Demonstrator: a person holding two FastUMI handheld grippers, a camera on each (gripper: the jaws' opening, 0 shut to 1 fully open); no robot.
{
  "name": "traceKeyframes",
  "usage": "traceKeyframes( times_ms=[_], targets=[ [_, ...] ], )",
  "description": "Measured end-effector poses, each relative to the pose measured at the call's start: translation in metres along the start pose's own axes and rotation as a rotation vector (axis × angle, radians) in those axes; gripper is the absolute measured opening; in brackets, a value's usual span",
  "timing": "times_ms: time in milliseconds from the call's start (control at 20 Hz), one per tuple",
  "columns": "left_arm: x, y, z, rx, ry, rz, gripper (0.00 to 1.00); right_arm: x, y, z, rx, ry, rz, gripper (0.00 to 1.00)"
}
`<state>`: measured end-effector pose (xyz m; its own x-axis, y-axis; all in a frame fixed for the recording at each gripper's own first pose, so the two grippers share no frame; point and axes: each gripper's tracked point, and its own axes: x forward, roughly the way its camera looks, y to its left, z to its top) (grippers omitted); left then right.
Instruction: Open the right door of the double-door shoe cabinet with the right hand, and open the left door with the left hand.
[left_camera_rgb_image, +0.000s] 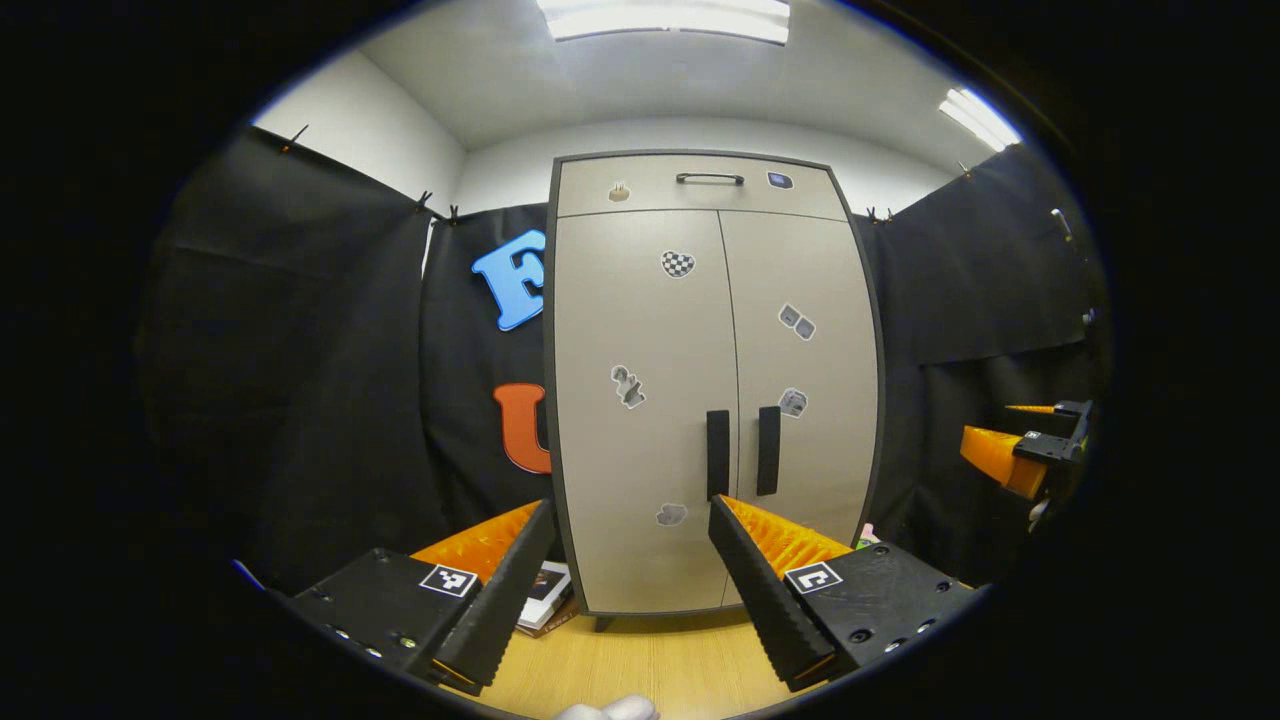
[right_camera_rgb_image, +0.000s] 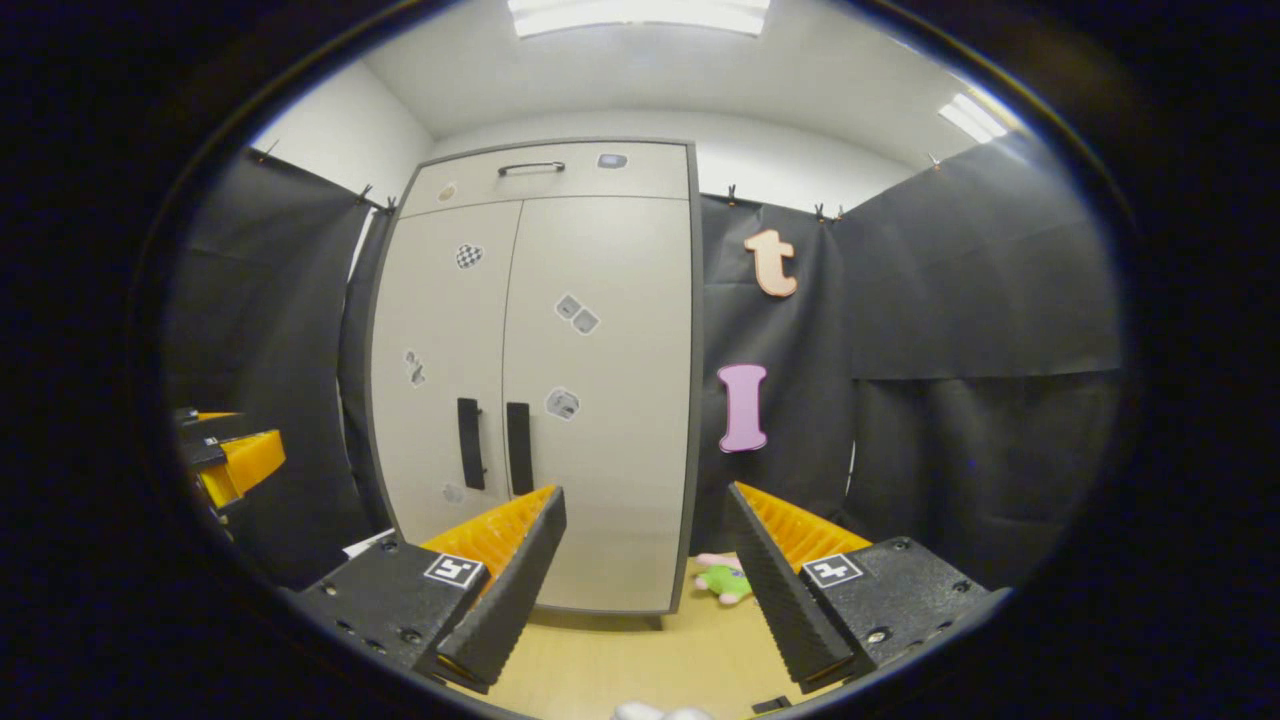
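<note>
Beige shoe cabinet (left_camera_rgb_image: 700, 380) — both doors shut, dark handles side by side.

Black cloth (right_camera_rgb_image: 960, 300) hangs on all sides as the booth's wall, pinned along its top edge with small clips (left_camera_rgb_image: 437, 205). Above it rise plain white walls (left_camera_rgb_image: 370, 130) and a white ceiling (right_camera_rgb_image: 640, 80) carrying bright strip lights (left_camera_rgb_image: 665, 18), one overhead and another (left_camera_rgb_image: 978, 118) off to the side. The floor (left_camera_rgb_image: 650, 665) is pale wood-grain board.
</note>
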<state>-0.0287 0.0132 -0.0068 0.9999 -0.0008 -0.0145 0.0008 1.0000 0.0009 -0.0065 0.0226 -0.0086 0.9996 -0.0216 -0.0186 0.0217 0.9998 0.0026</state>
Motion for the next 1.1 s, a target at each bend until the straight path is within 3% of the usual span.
traceKeyframes(
  times_ms=[350,800,1100],
  targets=[
    [-0.009,0.008,-0.003,0.012,0.013,0.038,0.96,0.054,0.044,-0.013,-0.001,0.032,0.063,1.0],
    [-0.017,0.042,0.0,0.045,0.041,0.204,0.95,0.171,0.12,-0.026,0.043,0.086,0.147,0.99],
    [-0.009,0.07,-0.007,0.027,0.053,0.299,0.96,0.231,0.148,-0.042,0.027,0.142,0.154,0.92]
  ],
)
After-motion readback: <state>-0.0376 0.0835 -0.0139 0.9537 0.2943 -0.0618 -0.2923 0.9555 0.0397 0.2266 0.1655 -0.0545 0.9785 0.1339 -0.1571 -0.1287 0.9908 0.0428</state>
